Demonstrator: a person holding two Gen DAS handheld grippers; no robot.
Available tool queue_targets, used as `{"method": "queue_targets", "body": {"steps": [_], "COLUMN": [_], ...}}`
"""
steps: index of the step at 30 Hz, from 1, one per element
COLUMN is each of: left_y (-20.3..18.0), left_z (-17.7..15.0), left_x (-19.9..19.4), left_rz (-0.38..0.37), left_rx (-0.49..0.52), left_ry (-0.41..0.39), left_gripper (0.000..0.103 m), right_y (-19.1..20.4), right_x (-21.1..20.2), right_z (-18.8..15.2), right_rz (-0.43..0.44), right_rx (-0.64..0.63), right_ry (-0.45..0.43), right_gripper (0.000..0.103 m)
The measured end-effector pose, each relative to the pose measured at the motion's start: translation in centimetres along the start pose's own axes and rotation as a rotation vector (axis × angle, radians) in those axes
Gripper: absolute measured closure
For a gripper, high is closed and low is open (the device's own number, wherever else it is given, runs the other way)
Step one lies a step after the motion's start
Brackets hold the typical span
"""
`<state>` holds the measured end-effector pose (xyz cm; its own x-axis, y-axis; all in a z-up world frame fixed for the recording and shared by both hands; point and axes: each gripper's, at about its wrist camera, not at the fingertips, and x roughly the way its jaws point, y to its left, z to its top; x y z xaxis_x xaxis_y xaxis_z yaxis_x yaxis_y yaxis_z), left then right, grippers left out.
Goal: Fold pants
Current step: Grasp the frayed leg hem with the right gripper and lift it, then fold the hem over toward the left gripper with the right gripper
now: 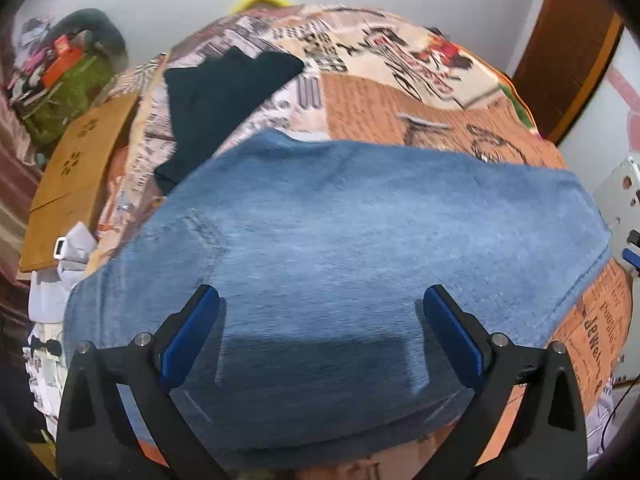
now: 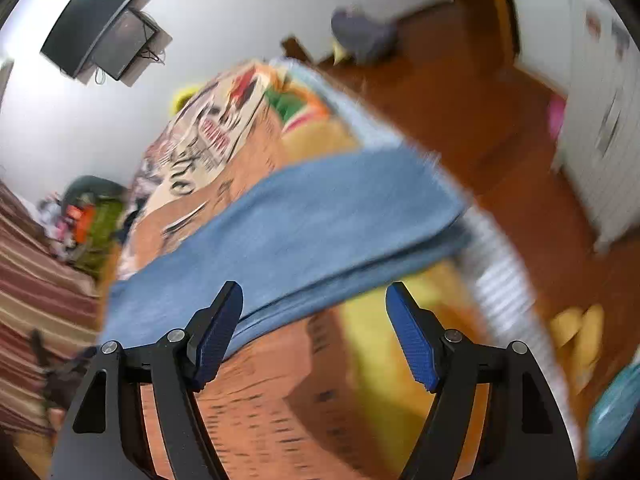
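pants (image 1: 352,216): blue denim, lying flat on the bed, already doubled over. stacked layers show along the near edge in the right wrist view (image 2: 304,240). no jaw has hold of them.
long axis: runs side to side across the left wrist view; in the right view it slants from lower left up to upper right, far end close to the bed's edge.
left gripper (image 1: 320,332): jaws wide, nothing between pads, hovering right over the near part of the denim. its shadow falls on the cloth just below the tips. pads look clear of the fabric, can't swear to it.
right gripper (image 2: 314,336): jaws wide, empty. left finger (image 2: 218,340) overlaps the folded edge in frame; right finger sits over bare bedcover. frame blurred, so contact w/ the edge can't be told.
nearer hand: judgement – left is over the body of the pants, right is at the long folded edge, pants lying up and left of its jaws.
next move: prob another fold across the long axis; needs both jaws to close on an end or edge, thru all layers.
risk: catching only the top layer, or the stack sliding.
surface: bedcover (image 1: 400,96), orange/cream newsprint pattern, soft.
other cloth: dark garment (image 1: 224,92) beyond the pants, near but apart.
room: wooden board (image 1: 76,184) beside the bed, white wall, wood floor (image 2: 460,100), wall screen (image 2: 100,32).
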<state>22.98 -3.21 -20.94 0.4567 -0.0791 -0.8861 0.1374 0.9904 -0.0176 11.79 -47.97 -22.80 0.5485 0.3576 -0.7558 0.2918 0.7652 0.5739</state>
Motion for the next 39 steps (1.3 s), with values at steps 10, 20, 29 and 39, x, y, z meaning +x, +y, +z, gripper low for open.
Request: {"method": "queue_targets", "body": {"steps": [10, 20, 29, 39], "left_y": [-2.6, -4.3, -4.0, -2.4], "left_z": [0.2, 1.3, 1.5, 1.5], "left_x": [1.3, 2.3, 0.7, -5.4], "left_rz": [-0.006, -0.008, 0.03, 0.005], "left_rx": [0.049, 0.067, 0.067, 0.061], "left_ry": [0.021, 0.032, -0.019, -0.173], "left_gripper": [0.0, 0.0, 0.0, 0.0], "right_y": [-2.4, -3.5, 3.1, 15.9], "right_x": [3.6, 2.4, -2.4, -5.2], "right_z": [2.3, 6.1, 6.6, 4.0], "right_rz": [-0.013, -0.095, -0.101, 0.063], "right_rx": [0.134, 0.144, -0.114, -0.389], "right_ry": [-0.016, -0.168, -0.355, -0.445], "right_gripper": [0.031, 0.09, 0.096, 0.096]}}
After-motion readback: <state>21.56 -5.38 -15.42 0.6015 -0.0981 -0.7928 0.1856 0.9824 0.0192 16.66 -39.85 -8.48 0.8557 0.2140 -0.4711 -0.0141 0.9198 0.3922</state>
